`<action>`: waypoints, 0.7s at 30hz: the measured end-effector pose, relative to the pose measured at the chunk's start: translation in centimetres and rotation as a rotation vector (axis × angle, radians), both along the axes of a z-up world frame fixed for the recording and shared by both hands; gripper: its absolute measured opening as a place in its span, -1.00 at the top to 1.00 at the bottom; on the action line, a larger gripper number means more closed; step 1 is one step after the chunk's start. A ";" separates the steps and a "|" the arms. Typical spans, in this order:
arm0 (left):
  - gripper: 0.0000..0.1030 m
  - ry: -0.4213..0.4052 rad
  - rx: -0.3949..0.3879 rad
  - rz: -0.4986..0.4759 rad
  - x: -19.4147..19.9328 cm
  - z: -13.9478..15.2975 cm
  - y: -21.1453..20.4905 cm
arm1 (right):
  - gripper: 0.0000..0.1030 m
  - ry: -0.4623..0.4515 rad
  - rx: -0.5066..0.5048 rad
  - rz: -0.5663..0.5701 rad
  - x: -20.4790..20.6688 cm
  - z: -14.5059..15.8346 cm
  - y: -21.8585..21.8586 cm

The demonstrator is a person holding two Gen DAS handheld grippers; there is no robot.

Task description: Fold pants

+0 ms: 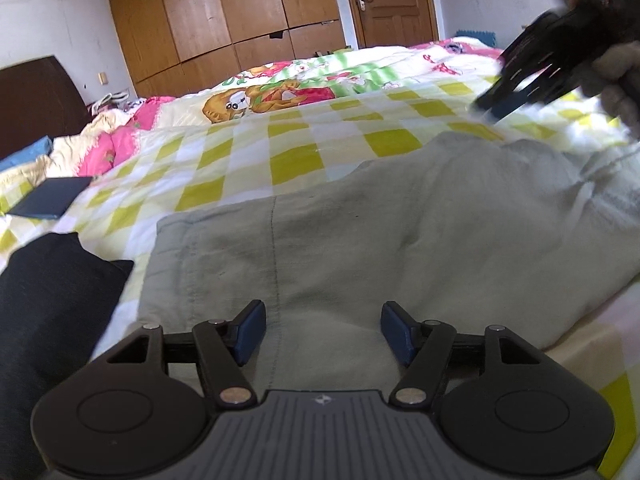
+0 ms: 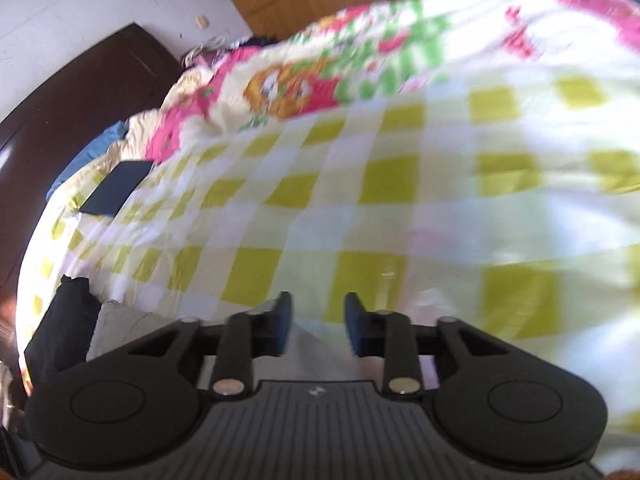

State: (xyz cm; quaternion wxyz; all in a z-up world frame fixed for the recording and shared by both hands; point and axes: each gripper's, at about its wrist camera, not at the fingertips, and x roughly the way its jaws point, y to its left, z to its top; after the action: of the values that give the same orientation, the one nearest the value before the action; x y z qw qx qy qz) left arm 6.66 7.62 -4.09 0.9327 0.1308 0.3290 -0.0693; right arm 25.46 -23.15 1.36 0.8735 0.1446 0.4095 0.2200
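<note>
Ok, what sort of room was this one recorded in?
Most likely a home bedroom: a bed under a yellow-and-white checked sheet, a cartoon-print quilt behind it, and a wooden wardrobe beside a panelled wooden door.

The motion-blurred black right gripper (image 1: 496, 110) hides its jaws; the grey cotton pants (image 1: 400, 240) are cut off by the right edge.

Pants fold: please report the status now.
Left claw open above grey pants. Right claw open, nothing gripped. Dark cloth beside pants.
</note>
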 end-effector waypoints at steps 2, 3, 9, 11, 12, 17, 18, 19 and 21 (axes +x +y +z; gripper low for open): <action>-0.53 0.006 0.014 0.009 0.1 0.0 0.3 | 0.32 -0.014 -0.014 -0.015 -3.1 0.4 -2.7; -0.53 0.009 0.015 0.015 0.1 0.1 0.3 | 0.29 -0.003 -0.035 -0.044 -4.9 0.2 -4.3; -0.52 0.012 0.070 0.014 0.0 1.0 -2.0 | 0.60 0.075 -0.162 -0.342 -12.3 -3.5 -13.5; -0.52 0.009 0.090 -0.020 -0.3 1.6 -3.5 | 0.47 0.048 -0.020 -0.472 -15.4 -2.9 -17.1; -0.52 0.004 0.100 -0.040 -0.5 1.9 -4.3 | 0.40 0.024 0.021 -0.549 -17.3 -2.4 -18.7; -0.52 -0.010 0.119 -0.160 -0.9 3.3 -9.6 | 0.31 -0.069 0.087 -0.825 -26.3 -1.9 -24.9; -0.52 -0.011 0.121 -0.189 -0.9 3.5 -10.8 | 0.31 -0.060 0.105 -0.864 -27.6 -2.5 -25.9; -0.52 -0.011 0.123 -0.218 -1.0 3.6 -12.0 | 0.31 -0.050 0.129 -0.895 -28.6 -3.0 -26.7; -0.52 -0.006 0.125 -0.276 -1.1 3.9 -14.3 | 0.34 -0.055 0.201 -0.937 -29.7 -4.2 -27.8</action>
State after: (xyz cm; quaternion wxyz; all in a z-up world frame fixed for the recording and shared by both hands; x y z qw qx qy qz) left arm 5.61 -6.68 -0.20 0.9054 0.2325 0.3086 -0.1757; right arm -4.21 -50.99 -2.82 0.8708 0.3913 0.2539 -0.1551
